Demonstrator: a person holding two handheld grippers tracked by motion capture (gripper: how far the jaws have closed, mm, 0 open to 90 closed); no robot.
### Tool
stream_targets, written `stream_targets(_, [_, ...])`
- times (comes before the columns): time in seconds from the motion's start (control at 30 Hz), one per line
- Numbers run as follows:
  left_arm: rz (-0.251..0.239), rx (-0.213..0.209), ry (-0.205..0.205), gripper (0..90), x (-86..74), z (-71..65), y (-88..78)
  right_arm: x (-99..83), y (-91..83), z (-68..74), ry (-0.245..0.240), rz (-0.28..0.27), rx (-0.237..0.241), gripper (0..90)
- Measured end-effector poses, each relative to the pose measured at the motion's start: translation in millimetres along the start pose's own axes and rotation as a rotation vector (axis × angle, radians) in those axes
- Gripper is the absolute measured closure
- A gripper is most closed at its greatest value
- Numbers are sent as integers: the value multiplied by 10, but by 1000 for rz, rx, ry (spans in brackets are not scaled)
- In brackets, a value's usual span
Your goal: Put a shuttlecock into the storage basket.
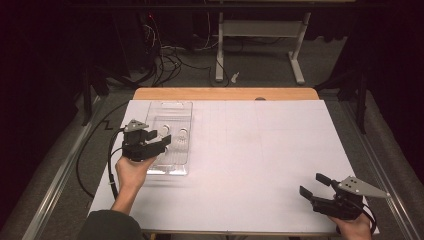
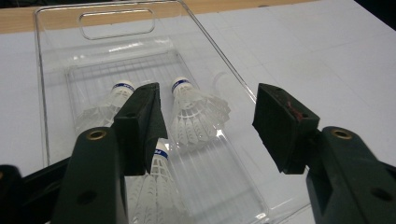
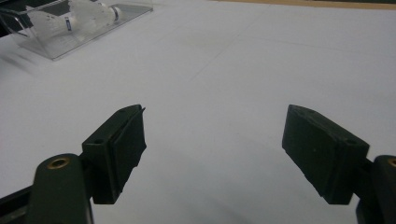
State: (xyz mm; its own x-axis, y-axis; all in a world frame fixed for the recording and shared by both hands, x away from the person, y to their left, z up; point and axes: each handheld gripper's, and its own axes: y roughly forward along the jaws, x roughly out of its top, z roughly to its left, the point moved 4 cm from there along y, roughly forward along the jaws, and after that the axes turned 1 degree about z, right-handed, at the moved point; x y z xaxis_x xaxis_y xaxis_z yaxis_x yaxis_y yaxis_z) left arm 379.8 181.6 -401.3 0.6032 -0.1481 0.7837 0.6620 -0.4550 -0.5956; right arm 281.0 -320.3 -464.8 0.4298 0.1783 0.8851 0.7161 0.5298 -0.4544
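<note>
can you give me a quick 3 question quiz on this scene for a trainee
1. How many shuttlecocks lie in the clear tray?
2. True or false: the right tool holds a shuttlecock.
3. Which tool hovers over the tray: A) left, B) right, C) both?

Key
1. Three: one at the far left, one beside it with its feathers spread, and one nearer, partly behind a pad of the left tool.
2. False. Its jaws stand open over the bare white table, far from the tray.
3. A. The left tool is over the tray with its jaws open and nothing gripped.
</note>
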Motion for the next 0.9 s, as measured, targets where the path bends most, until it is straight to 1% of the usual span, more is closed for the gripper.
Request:
stream_targets(0.33, [-16,-9,4,423,-73,-6,-55,0,2,0,2,0,1,216])
stream_targets(0.4, [-12,-8,9,422,-89,-4,-66,0,2,-2,2,0,2,216])
stream_targets(0.6, [-25,-13,14,418,-114,-6,-117,0,6,0,2,3,0,216])
stream_targets(0.8, [-41,-18,28,418,-129,-53,-158,-1,-2,2,9,2,-3,216])
stream_targets(0.9, [-45,-23,34,417,-140,-71,-166,0,0,-1,2,1,-2,216])
